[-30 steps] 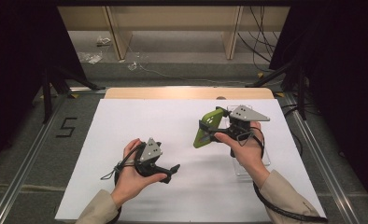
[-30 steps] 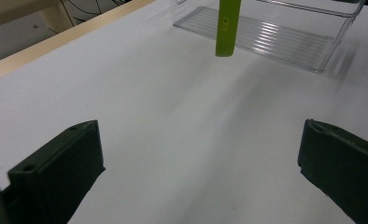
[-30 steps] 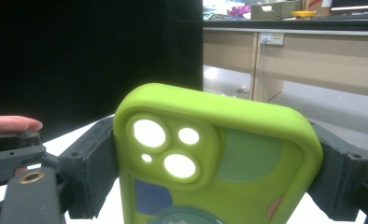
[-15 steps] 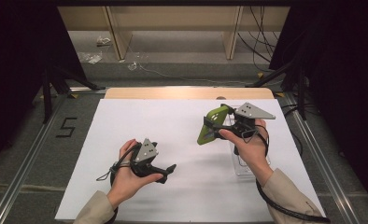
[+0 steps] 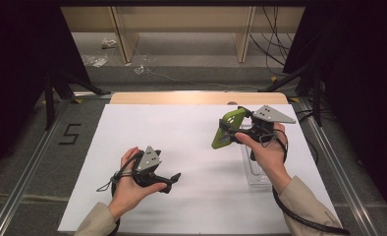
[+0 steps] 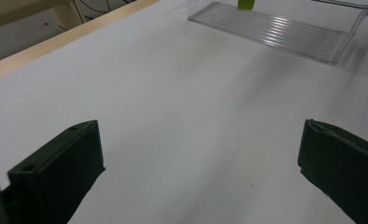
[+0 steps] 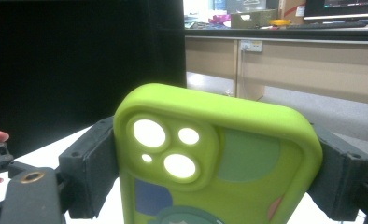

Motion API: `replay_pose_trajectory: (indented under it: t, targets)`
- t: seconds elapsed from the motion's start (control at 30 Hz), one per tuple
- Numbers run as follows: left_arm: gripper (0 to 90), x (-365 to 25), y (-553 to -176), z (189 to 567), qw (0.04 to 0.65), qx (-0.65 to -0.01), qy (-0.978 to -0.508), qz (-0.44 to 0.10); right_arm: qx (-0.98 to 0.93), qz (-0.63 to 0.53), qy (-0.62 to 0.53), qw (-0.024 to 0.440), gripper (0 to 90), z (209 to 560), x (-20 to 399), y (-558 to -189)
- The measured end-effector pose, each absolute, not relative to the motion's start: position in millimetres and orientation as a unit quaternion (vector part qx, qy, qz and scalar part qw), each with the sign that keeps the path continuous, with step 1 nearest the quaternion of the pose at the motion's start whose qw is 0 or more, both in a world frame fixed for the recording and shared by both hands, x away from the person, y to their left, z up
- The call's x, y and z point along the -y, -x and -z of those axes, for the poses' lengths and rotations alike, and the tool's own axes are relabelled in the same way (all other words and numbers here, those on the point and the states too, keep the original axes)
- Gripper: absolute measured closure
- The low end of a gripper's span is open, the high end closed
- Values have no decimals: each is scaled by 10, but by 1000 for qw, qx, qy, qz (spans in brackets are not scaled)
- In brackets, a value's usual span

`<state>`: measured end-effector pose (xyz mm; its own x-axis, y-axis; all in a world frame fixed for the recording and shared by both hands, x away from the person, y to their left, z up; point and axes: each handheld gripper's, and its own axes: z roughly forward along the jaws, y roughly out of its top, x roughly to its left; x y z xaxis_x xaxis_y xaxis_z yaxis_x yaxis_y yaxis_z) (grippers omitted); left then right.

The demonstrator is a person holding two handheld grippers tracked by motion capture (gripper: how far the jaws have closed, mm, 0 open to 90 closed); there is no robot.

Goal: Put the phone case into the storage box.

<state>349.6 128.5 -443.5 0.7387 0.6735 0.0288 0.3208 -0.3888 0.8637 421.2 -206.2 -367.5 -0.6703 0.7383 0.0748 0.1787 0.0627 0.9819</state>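
We see left gripper point(image 5: 174, 181) low over tabletop point(image 5: 191, 132), jaws spread, empty, kept clear. Right gripper point(image 5: 227, 132) pinches green phone case point(image 5: 227, 129) by its sides, lifted ahead of clear stand point(image 5: 255, 172), likely for placing.

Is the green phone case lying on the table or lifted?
Lifted: the right tongs clamp the phone case by its sides, above the table.
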Motion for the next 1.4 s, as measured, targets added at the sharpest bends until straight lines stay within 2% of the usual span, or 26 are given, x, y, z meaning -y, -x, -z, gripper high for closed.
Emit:
replay_pose_trajectory:
  t: [1.4]
  targets:
    - [3, -1472, -3489, 4508, 457, -321, -807, -193, -657, -597, -369, 273, 162, 3530, 2463, -4310]
